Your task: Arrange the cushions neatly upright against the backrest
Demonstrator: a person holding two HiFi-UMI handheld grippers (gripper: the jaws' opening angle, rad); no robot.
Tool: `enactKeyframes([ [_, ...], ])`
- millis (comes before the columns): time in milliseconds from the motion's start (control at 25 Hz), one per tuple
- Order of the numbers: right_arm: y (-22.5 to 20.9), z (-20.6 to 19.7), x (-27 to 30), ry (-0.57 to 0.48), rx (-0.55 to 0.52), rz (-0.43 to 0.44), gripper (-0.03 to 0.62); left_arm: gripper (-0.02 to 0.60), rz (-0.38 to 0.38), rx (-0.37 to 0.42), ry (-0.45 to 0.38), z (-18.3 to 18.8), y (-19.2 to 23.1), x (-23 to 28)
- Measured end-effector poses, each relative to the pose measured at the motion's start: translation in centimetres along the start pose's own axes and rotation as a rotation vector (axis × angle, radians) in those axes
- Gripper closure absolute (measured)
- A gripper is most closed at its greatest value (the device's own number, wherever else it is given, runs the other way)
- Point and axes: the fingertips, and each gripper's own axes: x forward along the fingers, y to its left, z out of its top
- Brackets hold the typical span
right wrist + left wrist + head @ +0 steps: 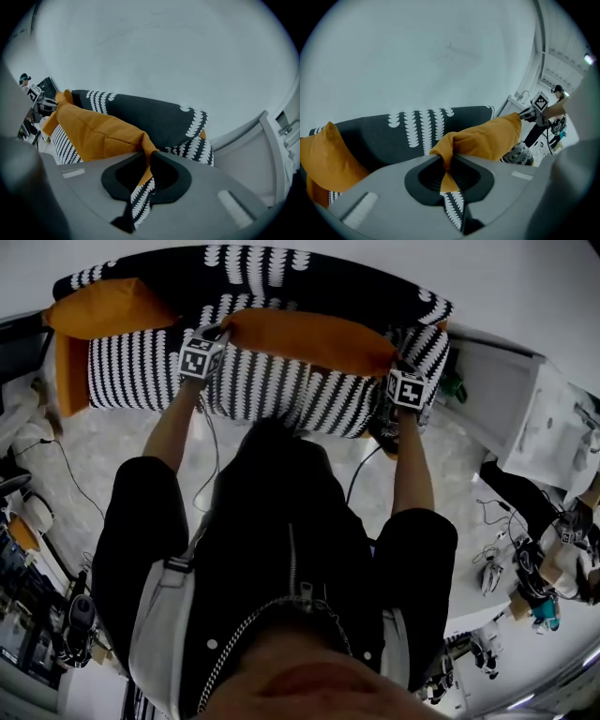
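Orange cushion (309,338) is strung out between your two grippers, one corner in each, and it runs straight across from jaw to jaw. Your left gripper (445,163) has its jaws pinched together on the cushion's left corner, with the orange fabric bunched into a tight fold right between the pads. From there the body of the cushion swells away to that gripper's right. Over on the other side, your right gripper (149,165) is doing the same job. Its jaws are clamped on the opposite corner, a thin fold of orange is squeezed between them, and the cushion stretches off to that gripper's left. Straight ahead of both grippers stands the dark backrest (253,268) with its white leaf-like print, and the cushion hangs in front of it. Below both sets of jaws you can see the black-and-white striped seat (272,381), though I can't tell whether the cushion's lower edge touches it. A second orange cushion (103,310) sits well out beyond your left gripper, tucked up at the far end of the sofa against the backrest. It is clear of the one you're holding. Out past your right gripper, just beyond the sofa's end, there's a white cabinet (487,381).
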Motion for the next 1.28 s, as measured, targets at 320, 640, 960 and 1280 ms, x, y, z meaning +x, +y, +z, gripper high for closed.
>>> enactKeyframes([
  [320,-1.8,4.5,2.7,0.010,0.051,-0.018,0.560,0.546,-0.027,-0.036,0.007,3.9,2.6,3.2],
  [640,-3.1,7.6,4.9,-0.007,0.130,-0.017,0.560,0.546,-0.025,-0.046,0.007,7.1,4.8,5.7],
  [960,-4.9,11.5,4.9,-0.094,0.145,-0.226,0.506,0.511,0.052,-0.076,-0.019,9.3,7.4,7.2],
  [1280,-0.7,12.3,-0.2,-0.254,0.184,-0.179,0.545,0.423,0.088,-0.085,-0.128,9.4,6.7,3.0],
])
